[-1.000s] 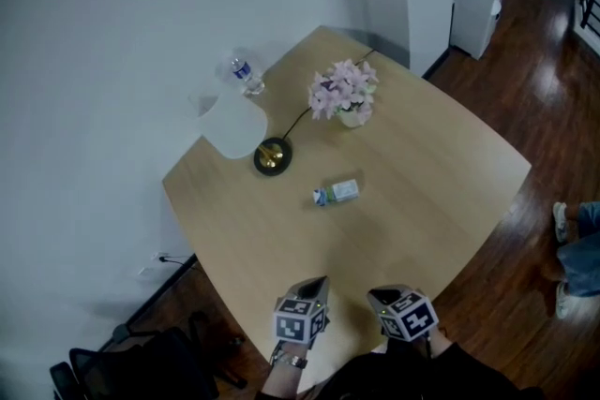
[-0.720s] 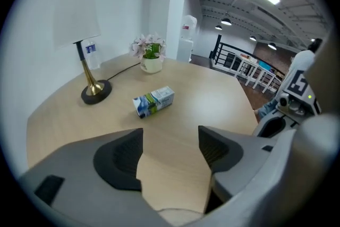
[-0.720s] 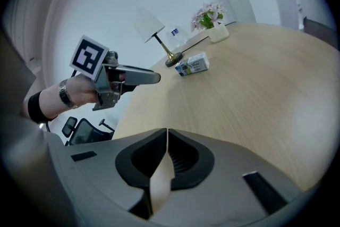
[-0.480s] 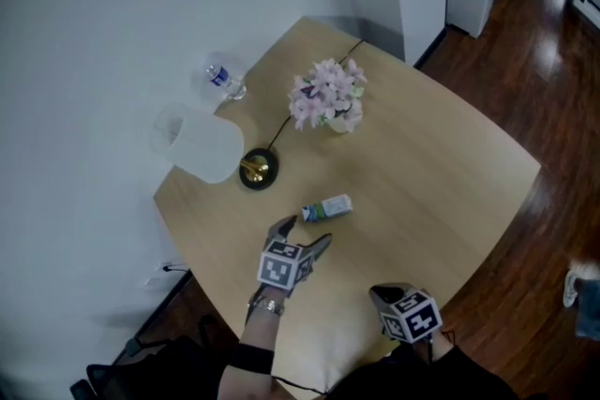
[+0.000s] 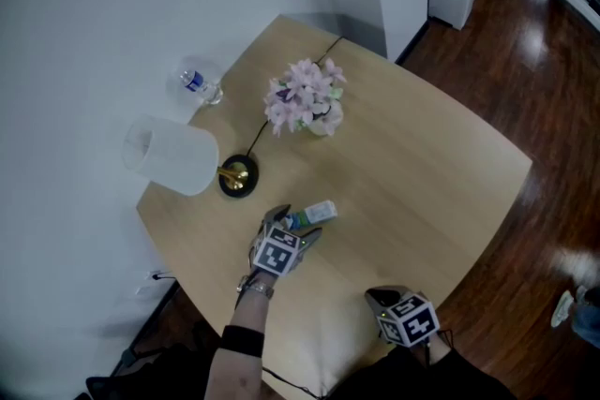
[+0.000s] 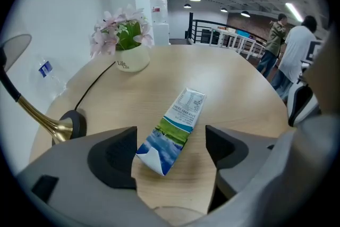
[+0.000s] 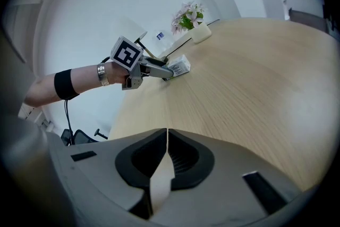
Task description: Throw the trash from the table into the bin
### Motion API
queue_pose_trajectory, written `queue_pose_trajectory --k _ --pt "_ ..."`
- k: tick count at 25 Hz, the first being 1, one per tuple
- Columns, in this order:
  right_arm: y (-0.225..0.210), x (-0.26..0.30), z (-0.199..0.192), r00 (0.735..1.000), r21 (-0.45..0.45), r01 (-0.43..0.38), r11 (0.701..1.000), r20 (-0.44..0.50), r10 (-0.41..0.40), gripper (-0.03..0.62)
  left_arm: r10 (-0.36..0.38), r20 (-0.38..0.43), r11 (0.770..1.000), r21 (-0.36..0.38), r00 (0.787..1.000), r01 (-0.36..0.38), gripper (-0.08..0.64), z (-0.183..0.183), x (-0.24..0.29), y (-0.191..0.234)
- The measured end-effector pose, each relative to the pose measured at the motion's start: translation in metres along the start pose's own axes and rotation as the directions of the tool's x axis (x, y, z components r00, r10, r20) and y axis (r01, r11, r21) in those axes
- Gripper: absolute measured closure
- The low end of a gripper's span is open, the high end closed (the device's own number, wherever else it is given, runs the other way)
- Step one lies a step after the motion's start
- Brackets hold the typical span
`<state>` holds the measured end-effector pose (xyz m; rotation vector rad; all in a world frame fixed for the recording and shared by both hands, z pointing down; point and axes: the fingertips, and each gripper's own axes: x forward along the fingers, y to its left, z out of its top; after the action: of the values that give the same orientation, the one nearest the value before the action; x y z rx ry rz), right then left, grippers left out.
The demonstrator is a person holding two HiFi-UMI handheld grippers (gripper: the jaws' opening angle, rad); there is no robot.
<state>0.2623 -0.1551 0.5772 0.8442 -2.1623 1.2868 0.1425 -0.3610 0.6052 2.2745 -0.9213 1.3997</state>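
A small blue, green and white carton (image 5: 316, 213) lies flat on the round wooden table (image 5: 422, 164), left of its middle. My left gripper (image 5: 293, 226) points steeply down at it. Its jaws have just opened and stand wide on either side of the carton's near end (image 6: 171, 135), and neither pad presses on it. In the right gripper view the left gripper (image 7: 162, 73) meets the carton (image 7: 180, 66) from the left. My right gripper (image 5: 373, 298) hangs over the table's near edge. It is shut (image 7: 166, 135) with nothing in it.
A lamp with a white shade (image 5: 167, 155) and brass base (image 5: 235, 177) stands left of the carton, its cord running back. Behind are a potted flower (image 5: 305, 98) and a water bottle (image 5: 197, 85). Two people (image 6: 295, 56) stand far off. No bin shows.
My left gripper has travelled from the near table edge forward to the carton, rolled, and opened its jaws around it. The right gripper has barely shifted.
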Motion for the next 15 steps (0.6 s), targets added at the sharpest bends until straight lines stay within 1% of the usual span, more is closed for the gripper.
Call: queue_pose_trajectory --k 2,4,5,7,10,15 --pt "-0.002 -0.001 -0.002 1.0 0.005 0.004 1.0 0.002 -0.004 0.588 0.015 -0.008 1.0 0.013 1.0 -0.015 0.165 -0.001 0.0 -0.002" --pt "-0.001 -0.002 -0.003 1.0 0.005 0.006 1.0 0.002 -0.006 0.588 0.028 -0.016 0.999 0.027 0.999 -0.028 0.265 -0.002 -0.003 -0.005" --pt "-0.001 -0.003 -0.003 1.0 0.004 0.006 1.0 0.002 -0.006 0.588 0.03 -0.017 0.999 0.028 0.999 -0.029 0.285 -0.003 -0.005 -0.007" --pt "0.002 -0.003 -0.003 1.0 -0.002 0.007 1.0 0.004 -0.007 0.588 0.025 -0.008 1.0 0.015 1.0 -0.025 0.299 -0.005 -0.01 -0.014" --pt "0.008 -0.005 -0.005 1.0 -0.016 0.007 1.0 0.008 -0.007 0.588 0.025 0.024 0.999 -0.029 0.999 -0.024 0.321 -0.01 -0.024 -0.029" --pt "0.025 -0.011 -0.009 1.0 -0.058 0.006 0.998 0.011 -0.005 0.588 0.04 0.057 0.994 -0.107 0.998 -0.034 0.339 -0.034 -0.066 -0.066"
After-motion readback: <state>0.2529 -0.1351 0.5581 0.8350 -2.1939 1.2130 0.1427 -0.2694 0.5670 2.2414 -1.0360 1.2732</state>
